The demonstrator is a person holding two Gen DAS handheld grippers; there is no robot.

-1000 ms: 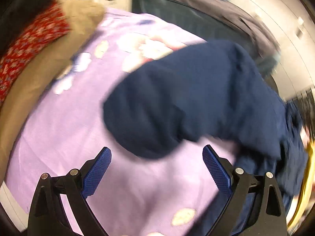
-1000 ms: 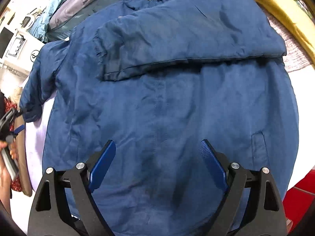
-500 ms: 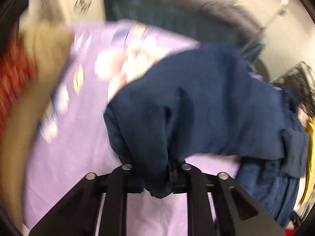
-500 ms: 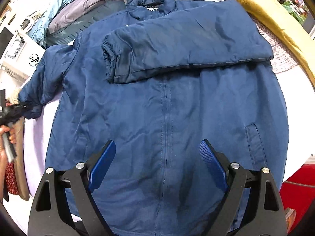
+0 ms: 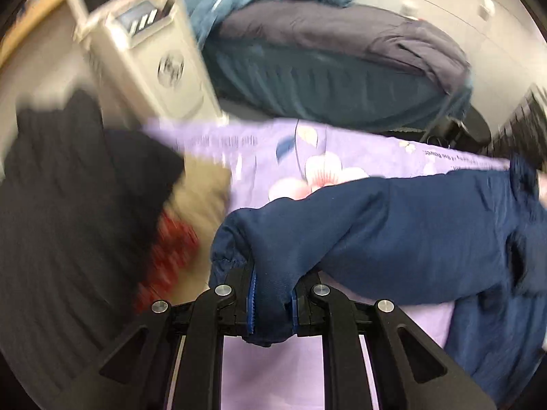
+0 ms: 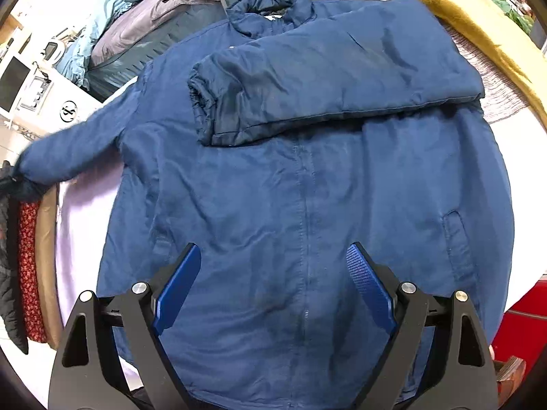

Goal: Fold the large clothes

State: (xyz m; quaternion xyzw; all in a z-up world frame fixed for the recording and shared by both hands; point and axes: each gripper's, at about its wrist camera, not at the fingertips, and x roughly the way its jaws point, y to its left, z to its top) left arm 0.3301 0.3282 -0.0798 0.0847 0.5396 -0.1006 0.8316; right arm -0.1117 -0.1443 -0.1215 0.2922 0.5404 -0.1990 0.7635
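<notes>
So the left gripper (image 5: 270, 302) is clamped tight on the cuff of the jacket (image 6: 307, 205), with that sleeve (image 5: 376, 232) stretched off to its right above the lilac sheet (image 5: 290, 369). Right gripper (image 6: 273, 294) is wide open, nothing in it, just hovering over the jacket's lower front. Zipper (image 6: 304, 239) runs straight ahead between its fingers. Other sleeve's folded across the chest, further ahead. Yellow cloth (image 6: 478, 30) sits far right.

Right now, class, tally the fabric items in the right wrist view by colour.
Navy: 1, the jacket
Mustard: 1, the blanket
Lilac: 1, the bedsheet
Grey: 1, the coat
Light blue: 1, the garment
Total: 5
</notes>
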